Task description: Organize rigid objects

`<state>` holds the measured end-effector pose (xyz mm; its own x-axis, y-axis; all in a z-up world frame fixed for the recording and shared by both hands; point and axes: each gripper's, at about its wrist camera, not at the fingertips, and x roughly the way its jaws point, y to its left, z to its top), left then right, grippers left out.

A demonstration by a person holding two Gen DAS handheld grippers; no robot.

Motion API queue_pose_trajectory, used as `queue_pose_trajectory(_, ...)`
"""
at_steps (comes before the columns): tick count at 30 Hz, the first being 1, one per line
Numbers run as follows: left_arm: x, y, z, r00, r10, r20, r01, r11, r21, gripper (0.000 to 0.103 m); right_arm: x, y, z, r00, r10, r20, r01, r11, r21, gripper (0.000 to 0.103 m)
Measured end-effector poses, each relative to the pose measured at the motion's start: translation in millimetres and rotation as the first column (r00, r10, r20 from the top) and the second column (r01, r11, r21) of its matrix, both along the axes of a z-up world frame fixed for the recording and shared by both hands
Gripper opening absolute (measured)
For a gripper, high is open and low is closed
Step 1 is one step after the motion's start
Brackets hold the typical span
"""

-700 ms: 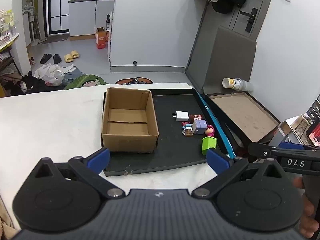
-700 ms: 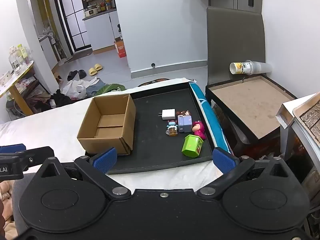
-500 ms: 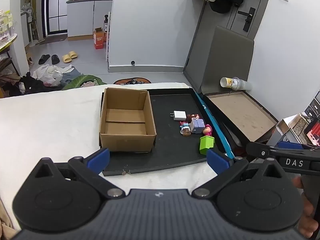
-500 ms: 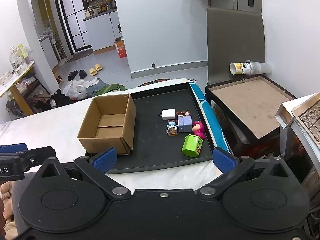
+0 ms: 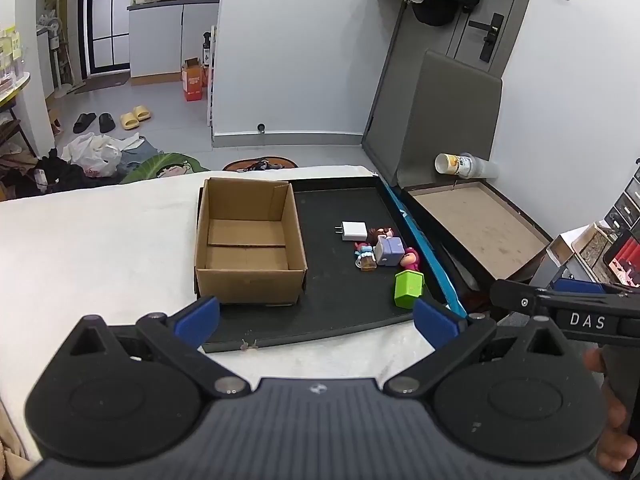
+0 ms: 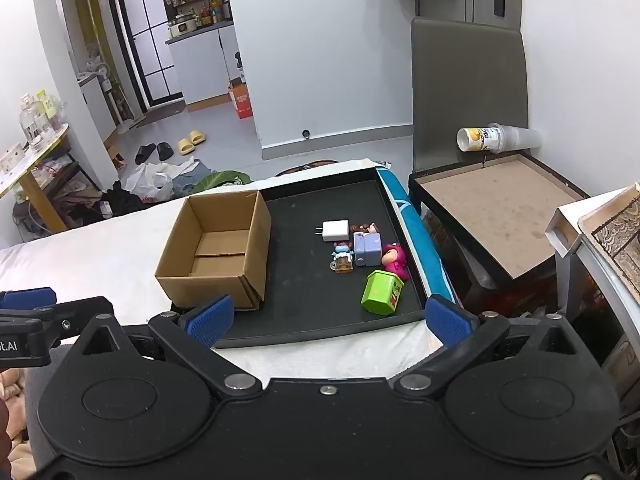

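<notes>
Both grippers, left gripper [image 5: 316,320] and right gripper [image 6: 328,320], jaws fully spread, empty, hovering short of black tray [image 6: 304,328]. Toys beside white charger [image 6: 336,230]; cardboard box [image 6: 216,256] empty, likely destination.

The black tray [image 6: 320,332] has bare floor between the cardboard box [image 6: 218,258] on its left and the cluster of small things on its right, wide enough for a gripper to pass. The white charger [image 6: 336,230], purple block [image 6: 368,249], pink figure [image 6: 394,264] and green box [image 6: 382,293] crowd together near the blue edge [image 6: 414,236]. The cardboard box stands open-topped, its walls upright.
</notes>
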<state>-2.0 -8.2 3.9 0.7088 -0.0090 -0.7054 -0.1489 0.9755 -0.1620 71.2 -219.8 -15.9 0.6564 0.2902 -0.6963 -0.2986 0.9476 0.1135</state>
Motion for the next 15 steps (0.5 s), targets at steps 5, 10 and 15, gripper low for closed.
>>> queue_pose_trajectory(5,-0.9,-3.0,7.3,1.0,-0.01,0.019,0.01,1.0,0.001,0.103,-1.0,0.0,4.8,1.0,-0.001,0.004,0.001,1.0,0.0,0.103)
queue_pose_trajectory(10,-1.5,-6.4,6.8,1.0,-0.015,0.019,0.014,1.0,0.005,0.103,0.3,-2.5,2.2,1.0,-0.005,0.011,0.005,1.0,0.005,0.103)
queue_pose_trajectory(15,-1.8,-6.6,6.4,1.0,-0.017,0.016,0.017,1.0,0.005,0.103,-0.9,-3.7,2.5,1.0,-0.008,0.013,0.008,1.0,0.006,0.103)
